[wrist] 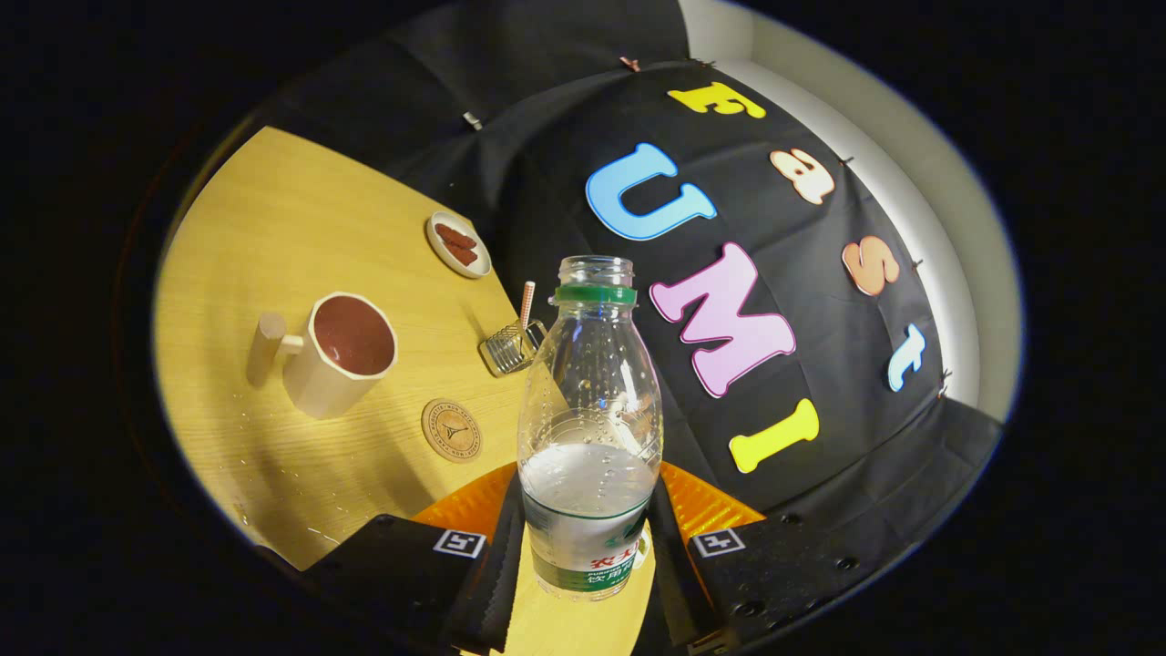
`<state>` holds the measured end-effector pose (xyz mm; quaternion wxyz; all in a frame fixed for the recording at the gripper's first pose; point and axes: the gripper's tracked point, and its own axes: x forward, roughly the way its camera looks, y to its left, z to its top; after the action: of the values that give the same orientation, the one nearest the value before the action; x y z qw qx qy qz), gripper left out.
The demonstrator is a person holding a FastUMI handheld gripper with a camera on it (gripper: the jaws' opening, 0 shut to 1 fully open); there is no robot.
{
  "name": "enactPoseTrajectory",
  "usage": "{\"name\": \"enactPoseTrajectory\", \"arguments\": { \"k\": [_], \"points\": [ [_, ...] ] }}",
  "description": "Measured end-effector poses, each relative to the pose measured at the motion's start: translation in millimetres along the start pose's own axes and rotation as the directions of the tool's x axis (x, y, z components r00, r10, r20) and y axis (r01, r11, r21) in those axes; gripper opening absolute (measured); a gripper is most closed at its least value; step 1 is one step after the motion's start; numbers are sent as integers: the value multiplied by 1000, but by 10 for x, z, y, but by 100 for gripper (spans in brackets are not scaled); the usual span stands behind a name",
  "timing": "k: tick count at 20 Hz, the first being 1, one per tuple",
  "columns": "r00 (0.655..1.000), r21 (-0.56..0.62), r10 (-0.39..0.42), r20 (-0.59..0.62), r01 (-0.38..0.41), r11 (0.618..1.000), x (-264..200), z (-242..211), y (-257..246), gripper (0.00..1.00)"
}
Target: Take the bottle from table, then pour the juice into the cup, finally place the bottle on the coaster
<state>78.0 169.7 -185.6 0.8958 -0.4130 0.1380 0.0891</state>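
Observation:
A clear plastic bottle (pixel 589 428) with a green neck ring and no cap stands between my two fingers, about a third full of clear liquid. My gripper (pixel 583 569) is shut on the bottle, both black fingers (pixel 496 574) pressing its labelled lower part. The whole view is tilted, and the bottle is held above the wooden table (pixel 273 228). Beyond the fingers to the left stands a cream cup (pixel 342 351) with a peg handle and dark liquid inside. A round cork coaster (pixel 452 430) lies between the cup and the bottle.
A small white dish (pixel 458 244) with reddish pieces sits at the table's far edge. A wire holder (pixel 513 346) with a striped straw stands near the bottle's shoulder. Water drops dot the table in front of the cup.

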Motion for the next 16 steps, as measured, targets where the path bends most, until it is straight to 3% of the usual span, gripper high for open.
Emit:
{"name": "enactPoseTrajectory", "arguments": {
  "k": [6, 16],
  "points": [
    [999, -244, 9, -44, -20, 970, 160, -50, 208, 67],
    [994, -424, 39, -101, -78, 902, 278, -208, 431, 67]
  ]
}}
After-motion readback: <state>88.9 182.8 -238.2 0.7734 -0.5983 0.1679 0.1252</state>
